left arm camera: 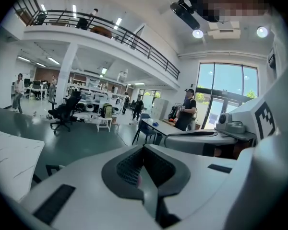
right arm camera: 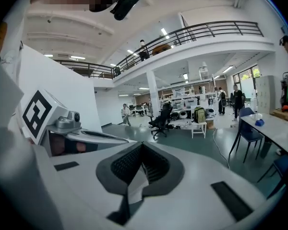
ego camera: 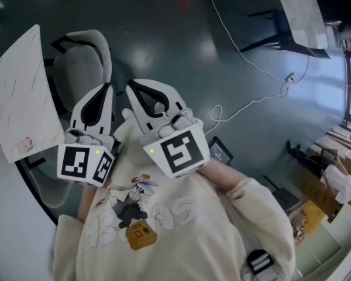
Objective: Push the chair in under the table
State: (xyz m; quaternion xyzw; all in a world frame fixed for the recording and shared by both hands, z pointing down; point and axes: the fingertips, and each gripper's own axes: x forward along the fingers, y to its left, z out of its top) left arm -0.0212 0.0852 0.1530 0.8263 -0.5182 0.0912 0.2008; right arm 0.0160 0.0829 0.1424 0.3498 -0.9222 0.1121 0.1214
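Chair (ego camera: 76,78): pale grey.
Desk (ego camera: 20,92): white, faint red smudges.
Floor (ego camera: 164,34): dark teal.
Left gripper (ego camera: 107,88), right gripper (ego camera: 131,85): white, black-lined jaws, black-and-white square markers.
Sweatshirt (ego camera: 181,239): cream, cartoon print.

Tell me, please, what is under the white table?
The gray chair stands close against the table edge; whether its seat reaches under the top is unclear. The top covers everything else beneath it.

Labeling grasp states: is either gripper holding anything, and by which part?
Nothing is held. The left gripper and right gripper both have their jaws shut together, empty; neither touches the chair.
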